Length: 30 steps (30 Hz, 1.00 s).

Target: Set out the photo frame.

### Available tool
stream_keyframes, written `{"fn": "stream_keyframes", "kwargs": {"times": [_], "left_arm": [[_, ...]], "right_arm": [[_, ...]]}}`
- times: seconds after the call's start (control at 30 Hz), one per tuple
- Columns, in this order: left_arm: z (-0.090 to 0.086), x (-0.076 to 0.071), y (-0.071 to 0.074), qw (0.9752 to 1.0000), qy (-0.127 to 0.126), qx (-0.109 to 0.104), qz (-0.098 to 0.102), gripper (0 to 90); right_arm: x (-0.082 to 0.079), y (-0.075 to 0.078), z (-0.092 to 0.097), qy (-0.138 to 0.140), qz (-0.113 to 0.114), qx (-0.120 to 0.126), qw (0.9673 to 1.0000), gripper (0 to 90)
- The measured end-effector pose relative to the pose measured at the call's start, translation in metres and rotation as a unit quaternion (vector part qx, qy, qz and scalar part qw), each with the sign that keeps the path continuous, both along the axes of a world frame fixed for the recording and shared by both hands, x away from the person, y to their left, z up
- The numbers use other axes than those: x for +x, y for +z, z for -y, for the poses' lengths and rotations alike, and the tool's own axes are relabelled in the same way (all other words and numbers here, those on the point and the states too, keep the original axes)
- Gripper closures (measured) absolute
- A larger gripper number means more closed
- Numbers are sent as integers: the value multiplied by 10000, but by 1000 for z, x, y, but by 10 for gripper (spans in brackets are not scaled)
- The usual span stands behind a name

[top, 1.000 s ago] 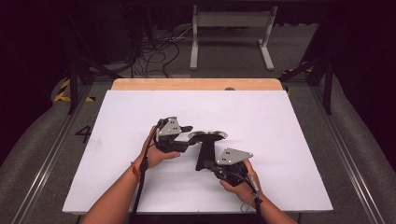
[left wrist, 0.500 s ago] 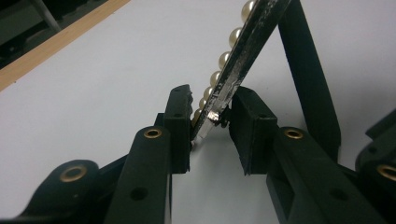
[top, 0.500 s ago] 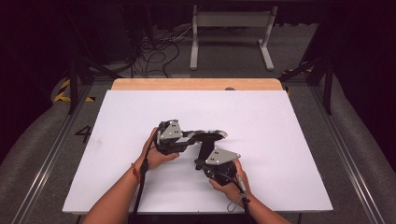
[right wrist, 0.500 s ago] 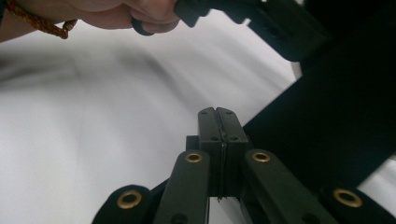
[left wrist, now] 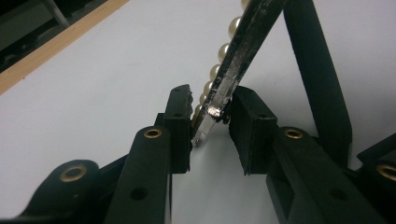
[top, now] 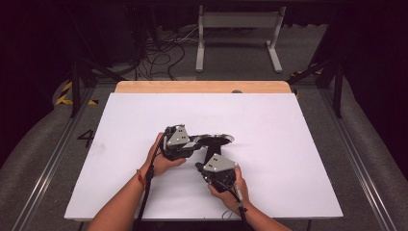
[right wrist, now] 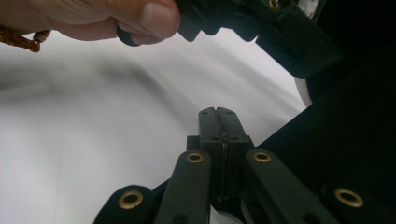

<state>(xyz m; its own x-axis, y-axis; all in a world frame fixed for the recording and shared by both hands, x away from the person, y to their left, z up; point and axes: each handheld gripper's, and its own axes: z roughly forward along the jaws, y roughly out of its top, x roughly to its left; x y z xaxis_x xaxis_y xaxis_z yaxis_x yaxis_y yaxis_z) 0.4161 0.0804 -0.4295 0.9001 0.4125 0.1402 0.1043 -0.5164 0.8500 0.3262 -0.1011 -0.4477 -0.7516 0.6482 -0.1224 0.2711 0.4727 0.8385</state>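
One white table top (top: 298, 144) fills most of the high view, with a strip of bare wood (top: 202, 87) along its far edge. Near the middle of the board, slightly toward the person, a dark pearl-rimmed disc (top: 216, 140) is held off the surface.

The left gripper (left wrist: 210, 123) meets this disc from the left. Its jaws have just been closing and now stand clamped on the disc's rim, which passes tilted between the two pads with its silvery edge showing.

The right gripper (right wrist: 218, 116) sits just in front of the disc, nearer the person. Its jaws are pressed together with nothing between them. In the right gripper view the person's left hand (right wrist: 116, 16) is seen above, gripping the other tool.

Cream pearls (left wrist: 223, 50) run in a single row along the disc's edge, the lowest lying against the left pad.
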Motion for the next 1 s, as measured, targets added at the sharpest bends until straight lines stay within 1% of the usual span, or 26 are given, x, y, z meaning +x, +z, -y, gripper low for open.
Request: {"fn": "stream_keyframes", "kwargs": {"times": [0.07, 0.2, 0.27, 0.33, 0.37, 0.47, 0.57, 0.7, 0.73, 0.77, 0.8, 0.87, 0.93, 0.97, 1.0], "left_arm": [[1, 0, -1, 10000, 34, 32, 55, 692], [2, 0, -3, 9999, 60, 67, 44, 690], [4, 1, -4, 9997, 84, 191, 99, 690], [5, 0, -5, 9996, 100, 241, 129, 693], [4, 0, -5, 9995, 110, 256, 136, 701], [3, -2, -4, 9993, 108, 330, 149, 707], [3, -2, -4, 9990, 125, 369, 209, 712], [3, -1, -6, 9992, 149, 315, 187, 705], [3, 0, -7, 9990, 192, 345, 218, 696], [4, 0, -8, 9991, 209, 326, 169, 677], [4, 2, -10, 9992, 189, 316, 134, 677], [5, 3, -11, 9990, 196, 385, 137, 680], [5, 3, -11, 9989, 166, 406, 157, 686], [6, 2, -11, 9989, 120, 429, 163, 711], [6, 2, -11, 9987, 130, 452, 180, 724]], "right_arm": [[-1, -1, -1, -62, 13, -33, 10000, 900], [-2, -5, -6, -187, 54, -173, 9997, 900], [-3, -8, -7, -193, 90, -282, 9994, 900], [-4, -10, -6, -200, 102, -261, 9994, 900], [-7, -10, -7, -216, 132, -358, 9990, 900], [-8, -10, -5, -266, 86, -340, 9990, 900], [-9, -10, -4, -319, 24, -387, 9987, 900], [-9, -9, -3, -287, 8, -361, 9989, 900], [-8, -9, -4, -257, 32, -355, 9990, 900], [-8, -9, -5, -144, 19, -276, 9995, 900], [-8, -10, -8, -117, 66, -306, 9994, 900], [-8, -12, -12, -48, 130, -415, 9990, 900], [-7, -14, -14, -72, 153, -504, 9986, 900], [-7, -14, -14, -94, 167, -528, 9984, 900], [-6, -13, -13, -134, 179, -555, 9982, 900]]}}
